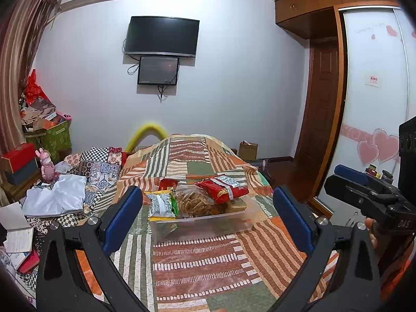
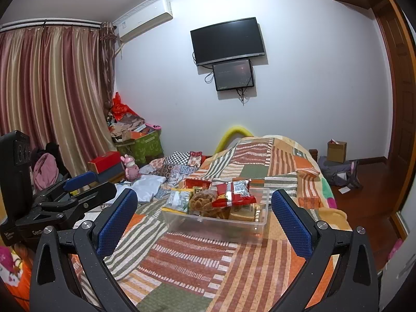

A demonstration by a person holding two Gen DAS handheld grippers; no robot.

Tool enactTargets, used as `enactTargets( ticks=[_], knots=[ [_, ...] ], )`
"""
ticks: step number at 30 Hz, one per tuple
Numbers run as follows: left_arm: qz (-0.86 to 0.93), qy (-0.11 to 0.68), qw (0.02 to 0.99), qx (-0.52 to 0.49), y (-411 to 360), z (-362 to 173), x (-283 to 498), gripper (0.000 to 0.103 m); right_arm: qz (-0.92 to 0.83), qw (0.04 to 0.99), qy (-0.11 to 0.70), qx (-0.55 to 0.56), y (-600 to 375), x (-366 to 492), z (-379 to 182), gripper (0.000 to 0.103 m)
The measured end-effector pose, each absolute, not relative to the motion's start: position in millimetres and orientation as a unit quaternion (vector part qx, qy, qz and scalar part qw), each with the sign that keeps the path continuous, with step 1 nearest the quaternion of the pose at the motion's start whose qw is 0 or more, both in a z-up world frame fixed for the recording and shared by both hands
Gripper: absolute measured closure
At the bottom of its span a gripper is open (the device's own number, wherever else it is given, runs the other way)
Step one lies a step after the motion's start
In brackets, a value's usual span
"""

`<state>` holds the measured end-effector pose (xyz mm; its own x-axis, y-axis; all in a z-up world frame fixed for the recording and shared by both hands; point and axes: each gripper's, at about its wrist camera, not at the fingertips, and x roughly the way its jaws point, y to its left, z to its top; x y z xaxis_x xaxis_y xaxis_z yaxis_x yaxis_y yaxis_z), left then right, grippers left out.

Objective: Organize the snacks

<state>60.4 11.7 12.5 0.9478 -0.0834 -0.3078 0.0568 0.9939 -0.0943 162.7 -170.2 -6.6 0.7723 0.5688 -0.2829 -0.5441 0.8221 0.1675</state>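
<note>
On the patchwork bedspread [image 1: 197,267], straight ahead of both grippers, sits the clear plastic bin [image 1: 208,223] heaped with snacks: a red packet [image 1: 223,188] on top toward the right, a bag of brown crackers [image 1: 193,202] in the middle, a grey-green packet [image 1: 161,205] at the left end. Its long axis runs left to right across both views. The left gripper [image 1: 208,218] and right gripper [image 2: 204,217] each hang near it, jaws spread wide, holding nothing. Neither looks clearly nearer; the red packet probably suits the right one
</note>
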Motion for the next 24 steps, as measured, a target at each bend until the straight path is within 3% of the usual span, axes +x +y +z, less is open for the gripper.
enactTargets(
  ticks=[24],
  knots=[
    [-0.046,0.16,0.985,-0.043,9.4,13.3,61.4,0.002,0.295,0.941,0.162,0.042,-172.2,159.7,-7.8,0.0]
  ],
)
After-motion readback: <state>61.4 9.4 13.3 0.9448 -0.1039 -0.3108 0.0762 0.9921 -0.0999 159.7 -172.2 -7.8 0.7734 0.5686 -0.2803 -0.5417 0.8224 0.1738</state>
